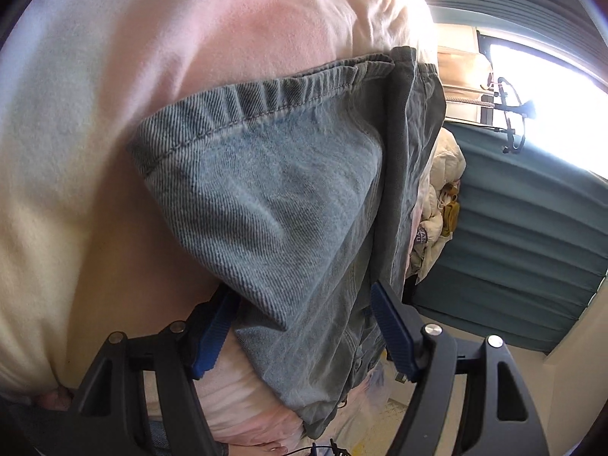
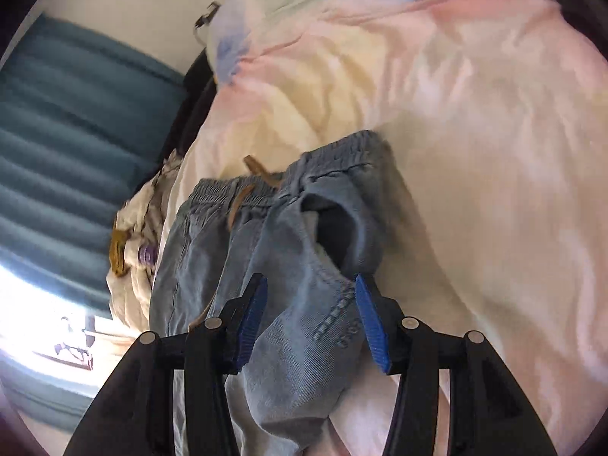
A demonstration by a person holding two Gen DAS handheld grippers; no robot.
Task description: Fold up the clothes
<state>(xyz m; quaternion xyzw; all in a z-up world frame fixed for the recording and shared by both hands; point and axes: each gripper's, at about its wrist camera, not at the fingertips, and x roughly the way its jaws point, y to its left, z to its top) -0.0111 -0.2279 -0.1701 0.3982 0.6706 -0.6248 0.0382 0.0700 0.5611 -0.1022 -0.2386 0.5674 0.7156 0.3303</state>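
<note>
Your bed's pastel pink-and-cream duvet point(image 2: 475, 152) spreads open on one side, with the teal curtain point(image 2: 76, 121) on the other. The faded blue denim trousers point(image 2: 304, 250) lie on it, bunched between both grippers: right gripper point(image 2: 309, 323) half-spread around denim, left gripper point(image 1: 304, 326) likewise (whether either is clamping it, I cannot tell).

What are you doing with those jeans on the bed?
A person is folding clothes with a hand-held gripper in each hand. Both hold the light blue jeans: the left hand-held gripper has a hemmed end between its blue pads, and the right hand-held gripper has a bunch of denim. The jeans hang over a pastel bedspread, not yet folded flat.
</note>
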